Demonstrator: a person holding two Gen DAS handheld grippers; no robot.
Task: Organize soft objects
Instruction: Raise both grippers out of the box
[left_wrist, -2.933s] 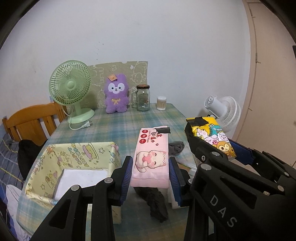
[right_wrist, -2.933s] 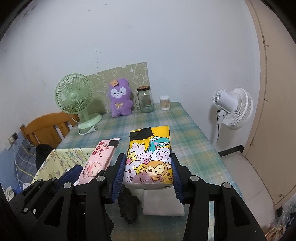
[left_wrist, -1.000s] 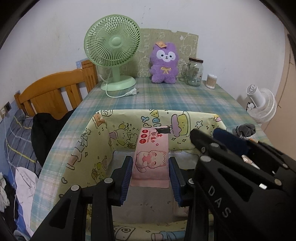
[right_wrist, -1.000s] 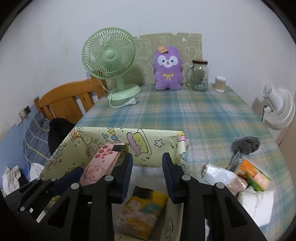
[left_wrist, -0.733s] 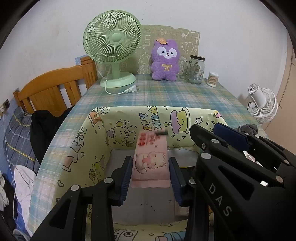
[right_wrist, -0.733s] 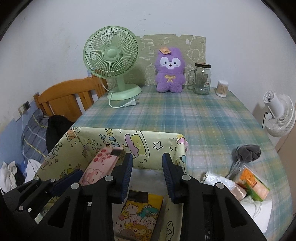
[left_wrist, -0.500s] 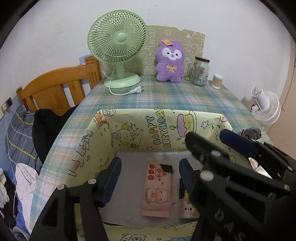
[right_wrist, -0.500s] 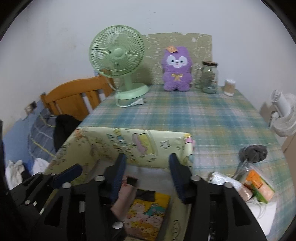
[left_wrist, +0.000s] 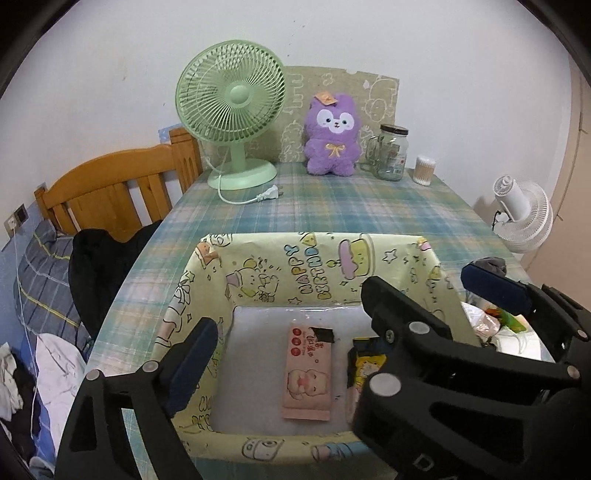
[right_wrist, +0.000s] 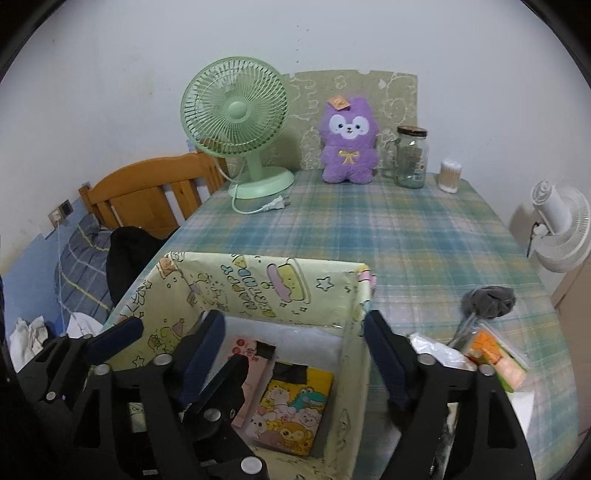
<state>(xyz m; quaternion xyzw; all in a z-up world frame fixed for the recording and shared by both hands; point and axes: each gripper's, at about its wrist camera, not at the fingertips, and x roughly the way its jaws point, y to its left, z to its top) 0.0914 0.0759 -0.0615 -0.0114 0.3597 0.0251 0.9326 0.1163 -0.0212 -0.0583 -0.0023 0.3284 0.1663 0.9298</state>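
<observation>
A pink tissue pack (left_wrist: 307, 373) lies flat on the white floor of the yellow cartoon-print box (left_wrist: 317, 258). A yellow animal-print tissue pack (right_wrist: 291, 406) lies beside it on the right; in the left wrist view (left_wrist: 364, 367) it is partly hidden. My left gripper (left_wrist: 291, 339) is open and empty above the box. My right gripper (right_wrist: 295, 354) is open and empty over the box's right half (right_wrist: 266, 284). A grey sock (right_wrist: 487, 297), a clear bag (right_wrist: 436, 350) and an orange-green pack (right_wrist: 496, 363) lie on the table right of the box.
At the table's back stand a green desk fan (left_wrist: 236, 122), a purple plush toy (left_wrist: 332, 136), a glass jar (left_wrist: 391, 151) and a cotton-swab tub (left_wrist: 424, 170). A wooden chair (left_wrist: 110, 195) with dark clothing is on the left. A white floor fan (right_wrist: 557, 225) stands right.
Both grippers let go of their tissue packs, which now lie in the box. Both have opened wide and risen above the box.
</observation>
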